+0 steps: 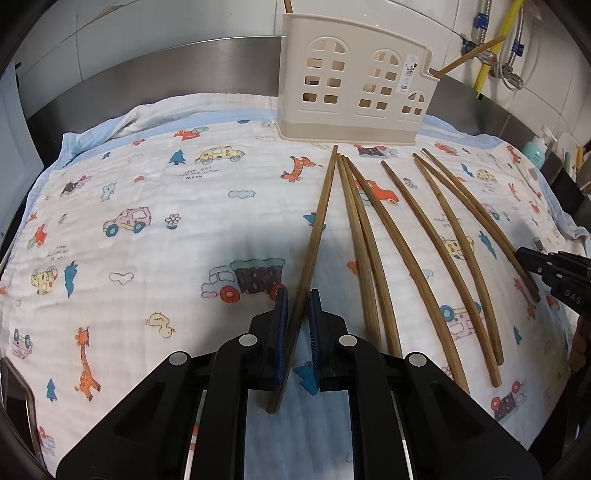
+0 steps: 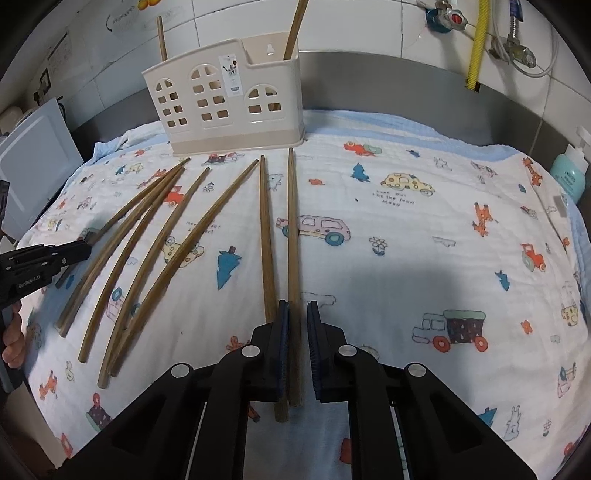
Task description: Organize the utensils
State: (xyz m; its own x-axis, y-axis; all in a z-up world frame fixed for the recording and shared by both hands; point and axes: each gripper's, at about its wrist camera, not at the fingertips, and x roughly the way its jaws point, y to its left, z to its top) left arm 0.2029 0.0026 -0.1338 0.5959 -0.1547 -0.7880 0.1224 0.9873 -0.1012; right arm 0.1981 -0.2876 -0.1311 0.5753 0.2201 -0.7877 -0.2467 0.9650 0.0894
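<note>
Several brown wooden chopsticks [image 1: 417, 266] lie fanned out on a printed cloth in front of a cream plastic utensil holder [image 1: 354, 85] with window cut-outs. In the left wrist view my left gripper [image 1: 298, 295] is shut on the leftmost chopstick [image 1: 321, 218], near its thick end. In the right wrist view my right gripper [image 2: 297, 306] is shut on the rightmost chopstick [image 2: 293, 229]; a second chopstick [image 2: 266, 240] runs beside it under the left finger. The holder [image 2: 229, 107] has two chopsticks [image 2: 295, 29] standing in it. Each gripper shows at the edge of the other's view: the right gripper [image 1: 524, 256] and the left gripper [image 2: 86, 247].
The cartoon-print cloth [image 1: 147, 221] covers a steel counter with a raised back edge [image 1: 184, 62] under a tiled wall. A yellow hose [image 2: 478, 44] and valves hang at the back right, and a teal bottle [image 2: 569, 177] stands at the right edge. A person's hand [image 2: 14, 343] shows at far left.
</note>
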